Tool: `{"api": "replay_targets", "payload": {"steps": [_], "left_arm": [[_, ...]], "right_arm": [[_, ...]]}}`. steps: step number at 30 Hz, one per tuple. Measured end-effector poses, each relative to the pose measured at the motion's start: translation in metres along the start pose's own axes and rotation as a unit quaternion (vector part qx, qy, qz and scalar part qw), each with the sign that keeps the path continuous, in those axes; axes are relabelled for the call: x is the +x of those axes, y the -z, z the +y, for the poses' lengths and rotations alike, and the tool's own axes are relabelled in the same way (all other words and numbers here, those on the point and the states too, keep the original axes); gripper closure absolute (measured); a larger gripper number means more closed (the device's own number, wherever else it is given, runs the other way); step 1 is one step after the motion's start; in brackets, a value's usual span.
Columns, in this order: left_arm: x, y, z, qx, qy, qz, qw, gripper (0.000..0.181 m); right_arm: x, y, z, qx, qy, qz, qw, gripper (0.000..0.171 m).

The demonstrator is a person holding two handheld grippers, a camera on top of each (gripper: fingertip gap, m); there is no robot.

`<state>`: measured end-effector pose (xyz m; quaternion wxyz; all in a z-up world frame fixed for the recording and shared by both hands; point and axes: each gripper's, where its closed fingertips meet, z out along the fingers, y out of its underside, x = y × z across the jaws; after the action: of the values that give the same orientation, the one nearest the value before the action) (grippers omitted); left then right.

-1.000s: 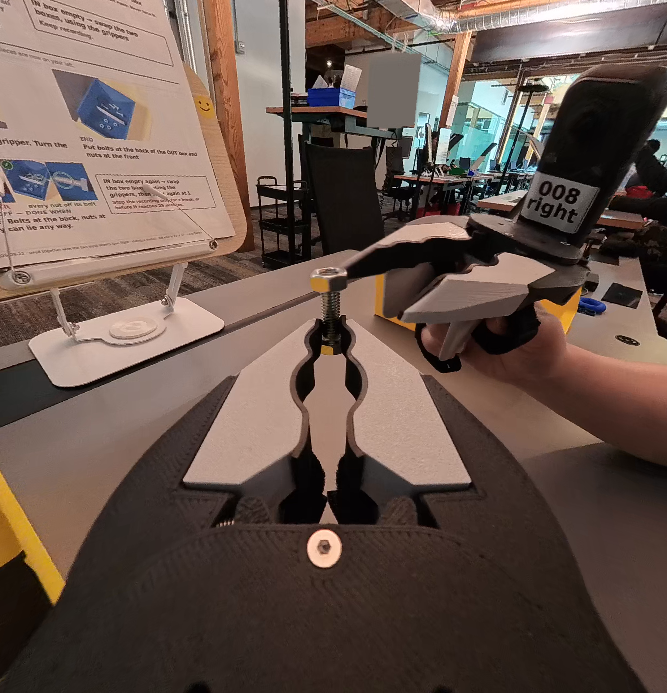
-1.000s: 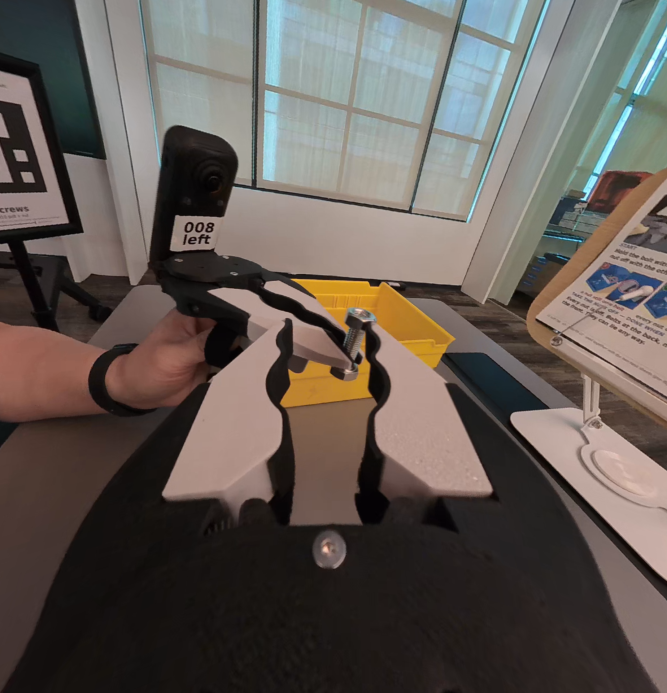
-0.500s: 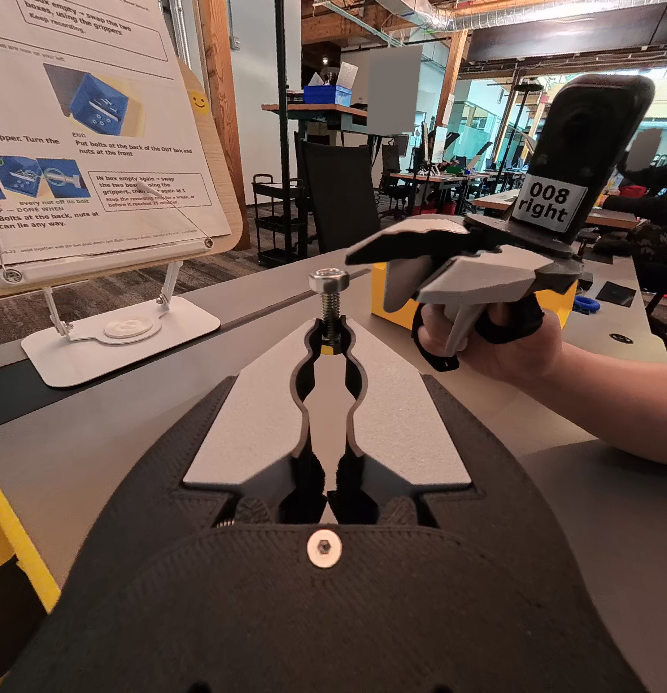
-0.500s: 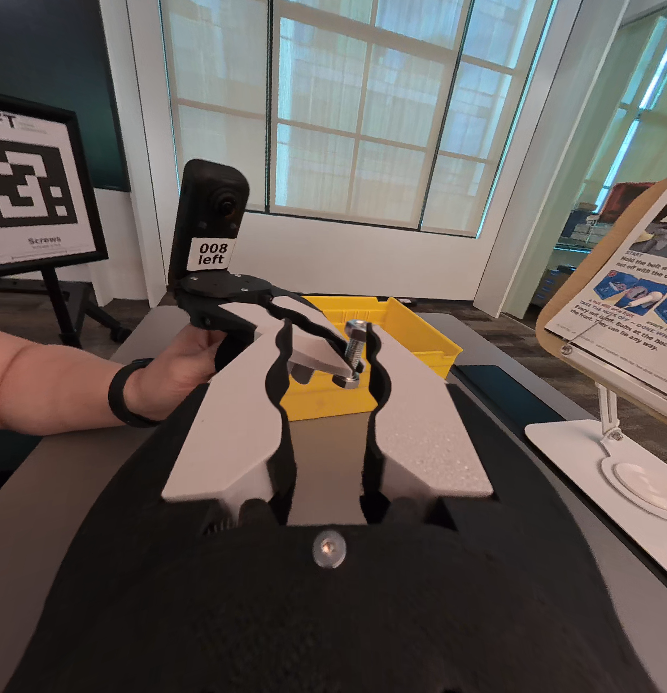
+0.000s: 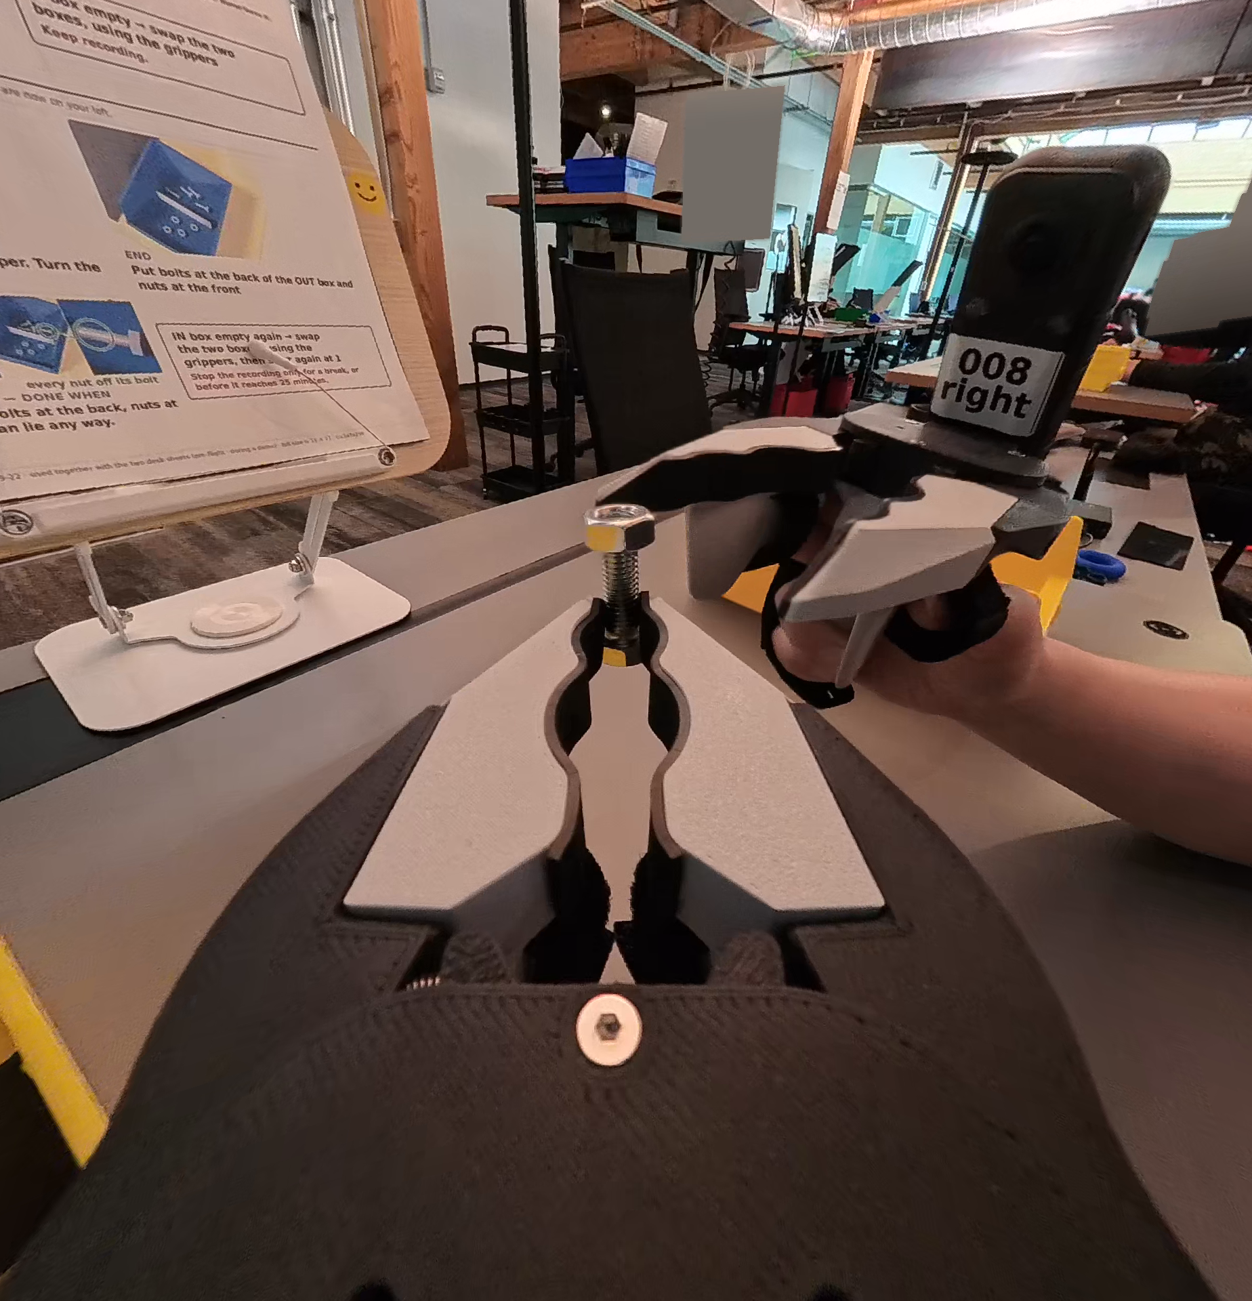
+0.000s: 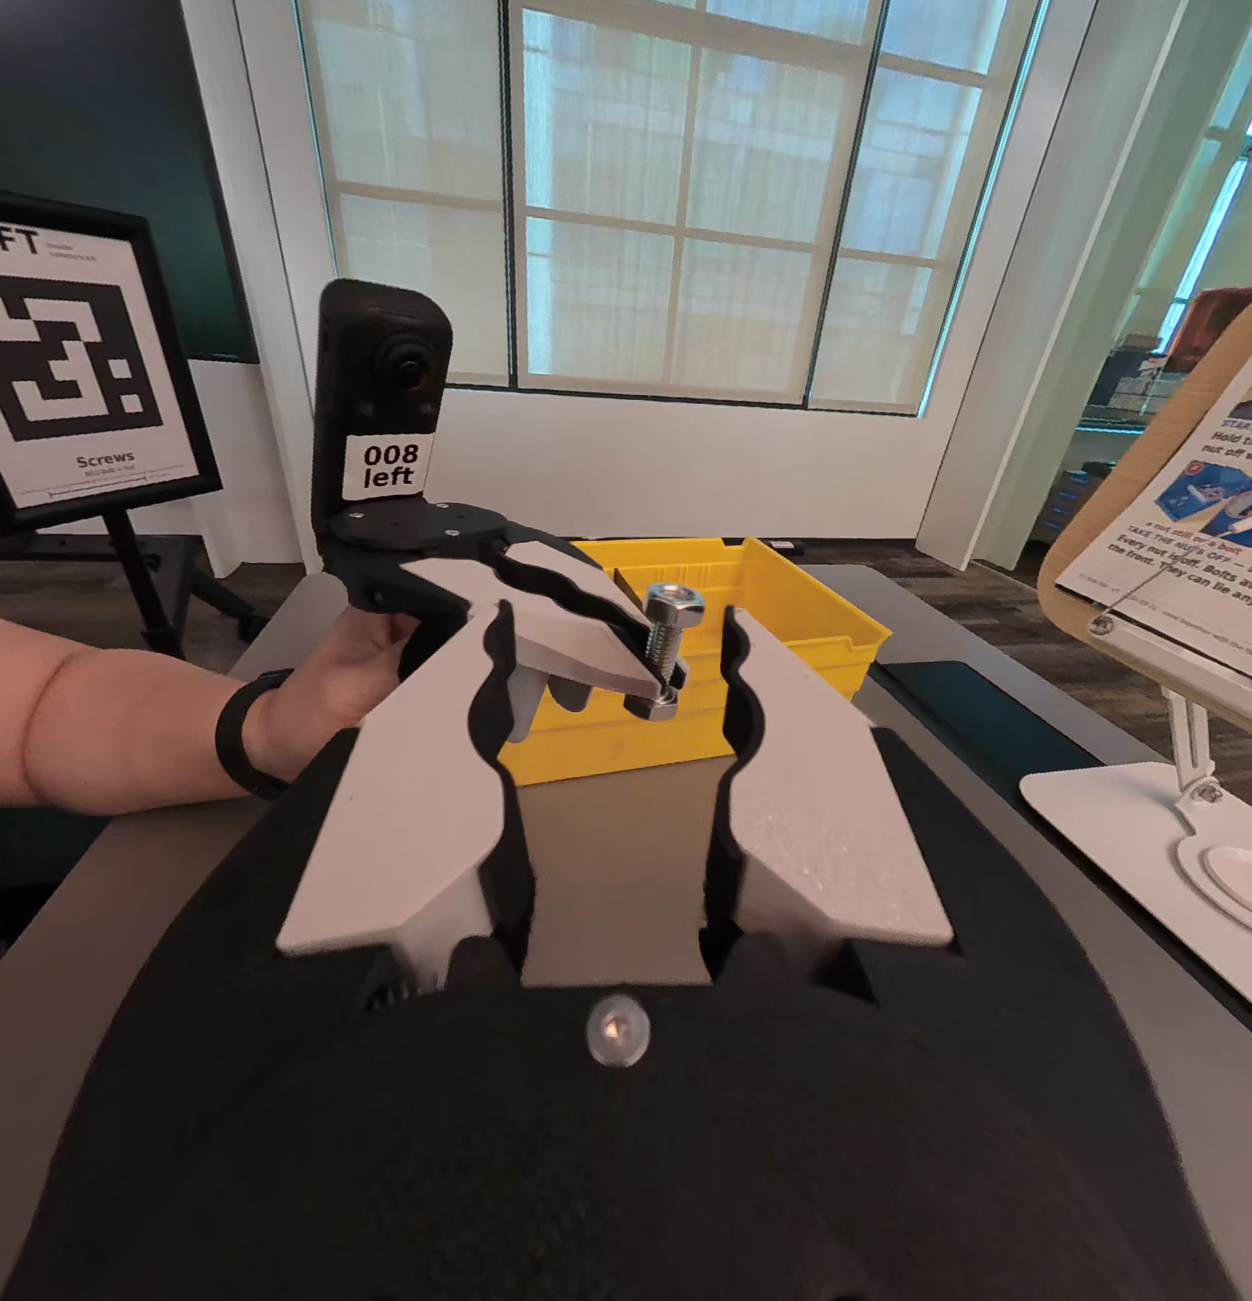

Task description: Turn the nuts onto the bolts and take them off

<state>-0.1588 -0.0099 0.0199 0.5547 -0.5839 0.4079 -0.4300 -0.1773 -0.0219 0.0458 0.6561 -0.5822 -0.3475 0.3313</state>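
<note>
A person is standing at a long grey table (image 5: pixel 187 831) and is holding one gripper in each hand. On the table, a yellow bin (image 6: pixel 806 633) is sitting behind the grippers, and a white stand (image 5: pixel 222 633) is carrying a wooden board with an instruction sheet (image 5: pixel 151 246) at the side. A framed sign with a black and white marker (image 6: pixel 67 373) is standing on a black easel beyond the table, before a large window (image 6: pixel 644 197). The left gripper (image 5: pixel 620 637) is pointing forward with its two white fingers pressed together on the lower shaft of a bolt (image 5: pixel 620 595), so the bolt is standing upright above the table, its head under the fingers in the right wrist view. A silver hex nut (image 5: pixel 617 529) is sitting at the top end of the bolt's thread. The right gripper (image 6: pixel 616 619) is coming from the side, held in the person's right hand (image 5: pixel 961 662), and its fingers are standing wide apart, with nothing between them. In the left wrist view its upper finger (image 5: pixel 722 464) is hovering just beside the nut; I cannot tell if it is touching it. The left hand (image 6: pixel 356 669), with a black wristband (image 6: pixel 239 732), is gripping the handle of the left gripper.
</note>
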Motion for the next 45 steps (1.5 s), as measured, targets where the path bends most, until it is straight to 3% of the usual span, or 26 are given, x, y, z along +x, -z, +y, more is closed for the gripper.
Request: {"api": "replay_targets", "payload": {"steps": [6, 12, 16, 23, 26, 27, 32, 34, 36, 38, 39, 42, 45], "left_arm": [[-0.002, 0.000, 0.000, 0.000, 0.005, -0.001, 1.000, 0.174], [-0.001, -0.001, 0.001, -0.003, 0.003, 0.000, 1.000, 0.174], [-0.002, -0.001, 0.002, -0.002, 0.005, 0.000, 1.000, 0.174], [-0.001, -0.001, 0.002, -0.005, 0.003, 0.000, 1.000, 0.174], [-0.002, 0.000, 0.001, -0.003, 0.004, -0.001, 1.000, 0.174], [-0.002, 0.000, 0.001, -0.003, 0.005, -0.002, 1.000, 0.174], [-0.001, -0.001, 0.002, -0.006, 0.003, 0.002, 1.000, 0.174], [0.000, -0.002, 0.003, -0.008, 0.001, 0.001, 1.000, 0.174], [-0.001, -0.002, 0.003, -0.008, 0.003, 0.001, 1.000, 0.174], [-0.002, -0.001, 0.002, -0.006, 0.006, 0.000, 1.000, 0.174], [-0.003, -0.001, 0.002, -0.006, 0.006, -0.001, 1.000, 0.174], [-0.001, -0.001, 0.002, -0.006, 0.005, 0.002, 1.000, 0.174], [0.001, -0.002, 0.004, -0.011, -0.001, 0.004, 1.000, 0.174]], "right_arm": [[-0.004, 0.004, -0.003, 0.010, 0.001, -0.018, 1.000, 0.134], [-0.002, 0.001, 0.000, 0.003, 0.003, -0.010, 1.000, 0.115], [-0.007, 0.005, -0.003, 0.011, 0.016, -0.021, 1.000, 0.135], [-0.005, -0.001, 0.004, -0.007, 0.006, -0.015, 1.000, 0.114], [-0.010, 0.005, -0.002, 0.009, 0.019, -0.030, 0.999, 0.141], [-0.010, 0.006, -0.004, 0.012, 0.016, -0.032, 0.999, 0.142], [-0.002, 0.000, 0.003, -0.006, 0.004, -0.010, 1.000, 0.107], [-0.006, -0.002, 0.007, -0.018, 0.005, -0.018, 1.000, 0.105], [-0.009, 0.000, 0.005, -0.017, 0.009, -0.028, 0.999, 0.117], [-0.012, 0.007, -0.004, 0.009, 0.024, -0.040, 0.999, 0.142], [-0.011, 0.009, -0.007, 0.016, 0.024, -0.037, 0.999, 0.143], [-0.004, 0.005, -0.005, -0.001, 0.015, -0.016, 1.000, 0.112], [-0.008, 0.000, 0.001, -0.019, 0.020, -0.024, 0.999, 0.102]]}}
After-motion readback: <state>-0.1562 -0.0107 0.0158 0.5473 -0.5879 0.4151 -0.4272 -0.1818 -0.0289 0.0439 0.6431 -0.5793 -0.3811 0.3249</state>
